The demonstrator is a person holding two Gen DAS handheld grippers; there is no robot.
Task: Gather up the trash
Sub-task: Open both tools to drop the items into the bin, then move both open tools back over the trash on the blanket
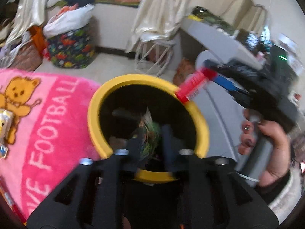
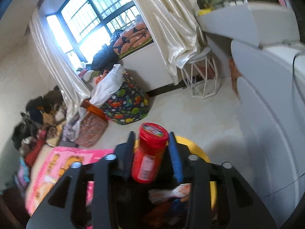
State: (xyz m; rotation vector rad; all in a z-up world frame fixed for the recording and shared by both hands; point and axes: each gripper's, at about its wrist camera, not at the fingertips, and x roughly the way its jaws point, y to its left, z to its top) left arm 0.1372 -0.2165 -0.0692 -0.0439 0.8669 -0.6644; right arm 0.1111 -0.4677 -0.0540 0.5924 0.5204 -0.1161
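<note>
Right gripper [image 2: 152,152] pinches a red canister [image 2: 148,152] upright between its black and blue fingers, held above the yellow-rimmed bin [image 2: 190,143]. Left gripper [image 1: 150,139] clamps a crumpled green wrapper [image 1: 150,133] over the bin's [image 1: 95,114] dark mouth. Beside the bin lies a pink blanket [image 1: 47,114] printed with a bear. Farther off stand a dinosaur-print hamper [image 2: 127,105], a wire stool [image 2: 202,80] and cream curtains [image 2: 171,22].

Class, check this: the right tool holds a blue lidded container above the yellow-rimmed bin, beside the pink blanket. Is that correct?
Not quite: the container is red, not blue, as the right wrist view shows. The rest stands: the right tool holds it above the yellow-rimmed bin, beside the pink blanket.
</note>
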